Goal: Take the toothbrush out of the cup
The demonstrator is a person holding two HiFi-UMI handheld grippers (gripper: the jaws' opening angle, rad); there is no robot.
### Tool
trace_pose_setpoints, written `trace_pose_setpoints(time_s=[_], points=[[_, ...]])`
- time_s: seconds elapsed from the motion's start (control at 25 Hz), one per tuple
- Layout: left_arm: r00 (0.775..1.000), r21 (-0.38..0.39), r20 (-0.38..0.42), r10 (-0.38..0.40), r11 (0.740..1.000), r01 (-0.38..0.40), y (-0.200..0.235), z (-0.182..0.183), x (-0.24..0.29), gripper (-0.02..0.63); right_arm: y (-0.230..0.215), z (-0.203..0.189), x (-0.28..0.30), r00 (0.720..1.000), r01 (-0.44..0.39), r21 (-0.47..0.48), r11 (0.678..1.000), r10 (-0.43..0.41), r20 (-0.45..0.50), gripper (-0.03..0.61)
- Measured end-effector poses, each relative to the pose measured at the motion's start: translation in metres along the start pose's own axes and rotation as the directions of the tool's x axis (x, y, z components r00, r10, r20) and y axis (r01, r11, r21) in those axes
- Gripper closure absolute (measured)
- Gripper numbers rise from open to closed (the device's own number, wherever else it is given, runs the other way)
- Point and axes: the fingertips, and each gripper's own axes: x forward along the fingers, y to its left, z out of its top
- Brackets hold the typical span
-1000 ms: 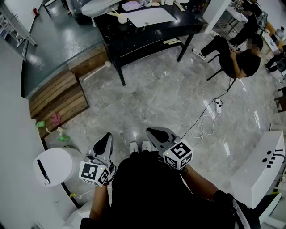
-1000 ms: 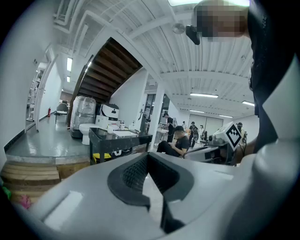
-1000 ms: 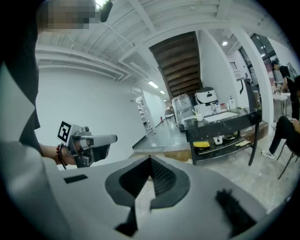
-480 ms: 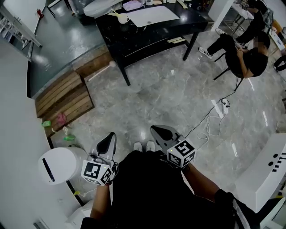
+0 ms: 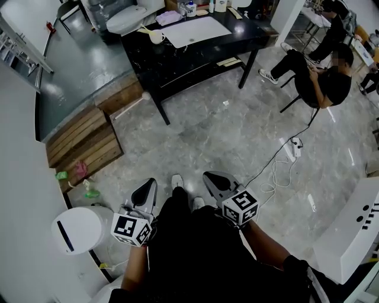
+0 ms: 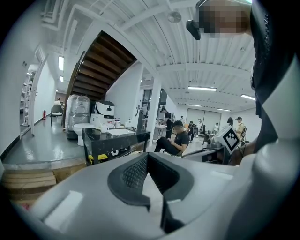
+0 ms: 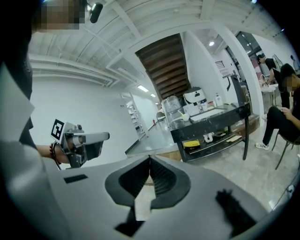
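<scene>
A white cup (image 5: pixel 157 36) with a pale toothbrush (image 5: pixel 144 29) leaning out of it stands on the left end of a black table (image 5: pixel 204 50), far ahead across the floor. The cup (image 7: pixel 186 116) also shows small in the right gripper view. My left gripper (image 5: pixel 146 190) and right gripper (image 5: pixel 214 179) hang low in front of my body, far from the table. The left gripper (image 6: pixel 147 154) has its jaws closed together with nothing between them. The right gripper (image 7: pixel 150 159) is likewise shut and empty.
A white sheet (image 5: pixel 196 31) and small bottles (image 5: pixel 190 8) lie on the table. A person (image 5: pixel 323 77) sits on a chair at the right. A cable with a power strip (image 5: pixel 290 148) crosses the floor. A white bin (image 5: pixel 80 228) stands at my left, wooden steps (image 5: pixel 83 139) beyond it.
I have stepped forward; one shoe now shows ahead, and the table and steps have shifted in the head view. Both grippers stay shut and held low.
</scene>
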Motion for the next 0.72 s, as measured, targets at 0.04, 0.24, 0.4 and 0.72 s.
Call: trace_pose_setpoints(time_s=[0.04, 0.24, 0.4, 0.72], points=[[1.000, 0.005, 0.003, -0.005, 1.000, 0.005, 0.001, 0.002, 0.004, 0.604, -0.003, 0.000, 0.002, 1.000, 0.000, 0.001, 1.000, 0.000, -0.004, 0.565], [1.000, -0.013, 0.005, -0.014, 1.000, 0.014, 0.016, 0.002, 0.020, 0.604, -0.013, 0.009, 0.020, 1.000, 0.005, -0.015, 1.000, -0.005, -0.012, 0.565], [1.000, -0.029, -0.004, -0.021, 0.999, 0.021, 0.029, 0.001, 0.033, 0.604, -0.020, 0.018, 0.039, 1.000, 0.002, -0.009, 1.000, -0.002, -0.019, 0.565], [1.000, -0.064, 0.012, -0.028, 0.998, 0.029, 0.086, 0.013, 0.055, 0.604, -0.022, 0.044, 0.098, 0.999, -0.010, -0.027, 1.000, 0.009, -0.050, 0.565]])
